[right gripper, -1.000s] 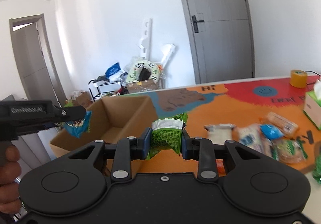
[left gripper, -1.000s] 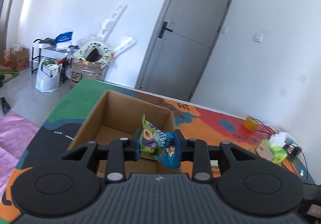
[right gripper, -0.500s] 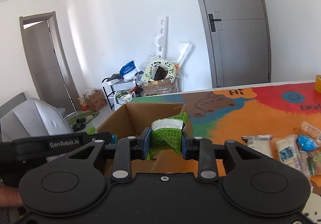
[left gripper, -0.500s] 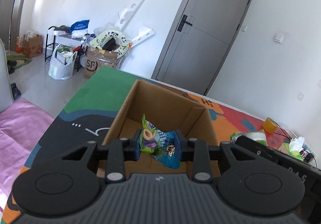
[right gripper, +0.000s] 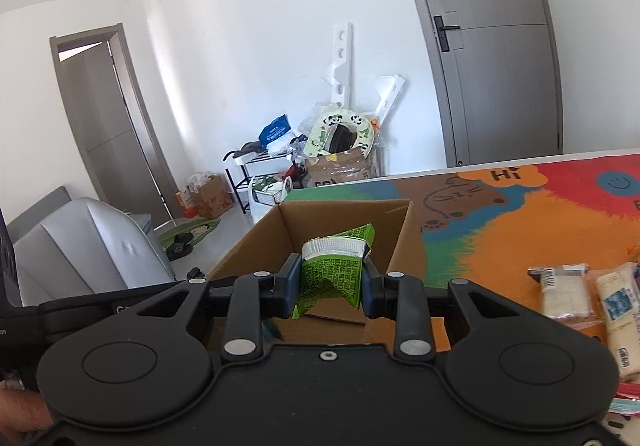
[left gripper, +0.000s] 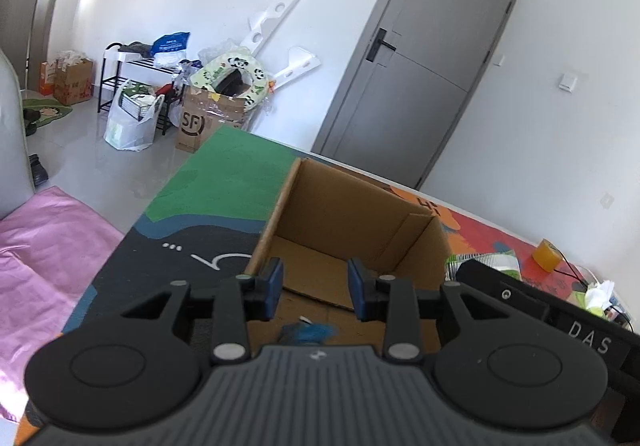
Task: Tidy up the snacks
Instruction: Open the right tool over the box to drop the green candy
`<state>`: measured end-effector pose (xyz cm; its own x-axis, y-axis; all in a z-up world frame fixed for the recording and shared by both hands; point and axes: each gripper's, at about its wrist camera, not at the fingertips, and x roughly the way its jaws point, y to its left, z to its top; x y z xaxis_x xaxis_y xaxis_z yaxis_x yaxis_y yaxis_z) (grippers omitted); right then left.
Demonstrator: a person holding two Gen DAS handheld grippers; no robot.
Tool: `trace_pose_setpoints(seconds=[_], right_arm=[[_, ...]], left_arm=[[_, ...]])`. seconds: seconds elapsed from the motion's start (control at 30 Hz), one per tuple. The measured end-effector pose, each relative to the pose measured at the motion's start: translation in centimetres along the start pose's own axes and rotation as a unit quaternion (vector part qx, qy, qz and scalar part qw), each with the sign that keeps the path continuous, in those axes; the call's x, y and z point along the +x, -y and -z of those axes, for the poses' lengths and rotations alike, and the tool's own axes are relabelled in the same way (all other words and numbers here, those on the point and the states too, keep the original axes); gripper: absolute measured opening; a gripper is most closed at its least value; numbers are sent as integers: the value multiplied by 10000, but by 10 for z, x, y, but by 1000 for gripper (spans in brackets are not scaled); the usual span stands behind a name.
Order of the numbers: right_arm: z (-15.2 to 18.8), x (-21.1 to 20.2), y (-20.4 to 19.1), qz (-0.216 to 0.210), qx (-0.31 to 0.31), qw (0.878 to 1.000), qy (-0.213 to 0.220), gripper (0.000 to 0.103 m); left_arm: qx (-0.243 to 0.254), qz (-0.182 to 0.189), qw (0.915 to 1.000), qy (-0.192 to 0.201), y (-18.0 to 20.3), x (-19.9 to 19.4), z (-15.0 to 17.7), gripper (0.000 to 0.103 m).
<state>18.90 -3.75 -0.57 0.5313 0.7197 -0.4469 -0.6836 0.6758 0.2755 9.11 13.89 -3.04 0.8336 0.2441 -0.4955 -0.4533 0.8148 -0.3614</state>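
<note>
My left claw [left gripper: 315,288] hangs over the near edge of the open box [left gripper: 352,222], its blue pads [left gripper: 275,283] spread apart with nothing between them. Below the gap, a blue packet [left gripper: 306,332] lies inside the box, mostly hidden by the claw body. My right claw [right gripper: 331,286] is clamped on a green packet [right gripper: 334,274], pads pressing its two sides, the silvery sealed end pointing up; it is held above the near part of the box [right gripper: 400,242]. In the left view the right claw's body [left gripper: 552,310] sits just right of the box, with the green packet [left gripper: 486,261] showing behind it. In the right view the left claw's body [right gripper: 120,306] enters from the left. The box stands on the table [right gripper: 520,222], which carries a colourful mat. More snacks [right gripper: 588,294] lie on the table to the right of the box, apart from it. A tape roll [left gripper: 547,254] and tissue box [left gripper: 598,296] sit further right.
</note>
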Motion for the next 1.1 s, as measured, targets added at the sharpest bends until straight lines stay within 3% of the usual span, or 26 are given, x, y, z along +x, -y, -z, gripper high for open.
trace_pose_setpoints(seconds=[0.17, 0.37, 0.7, 0.83, 1.1], right_arm=[[6, 4, -5, -27, 15, 9998, -191, 32], [7, -8, -2, 237, 31, 9997, -33, 51], [14, -43, 32, 551, 231, 9982, 14, 61], [19, -54, 43, 632, 275, 9976, -33, 65], [26, -81, 58, 836, 422, 9956, 94, 86]], left_arm=[[-207, 101, 9997, 12, -8, -8, 1, 35], [-216, 60, 9997, 22, -4, -15, 2, 39], [74, -57, 9999, 59, 25, -19, 12, 80], [209, -118, 9997, 93, 39, -24, 19, 85], [584, -34, 9983, 25, 65, -32, 31, 86]])
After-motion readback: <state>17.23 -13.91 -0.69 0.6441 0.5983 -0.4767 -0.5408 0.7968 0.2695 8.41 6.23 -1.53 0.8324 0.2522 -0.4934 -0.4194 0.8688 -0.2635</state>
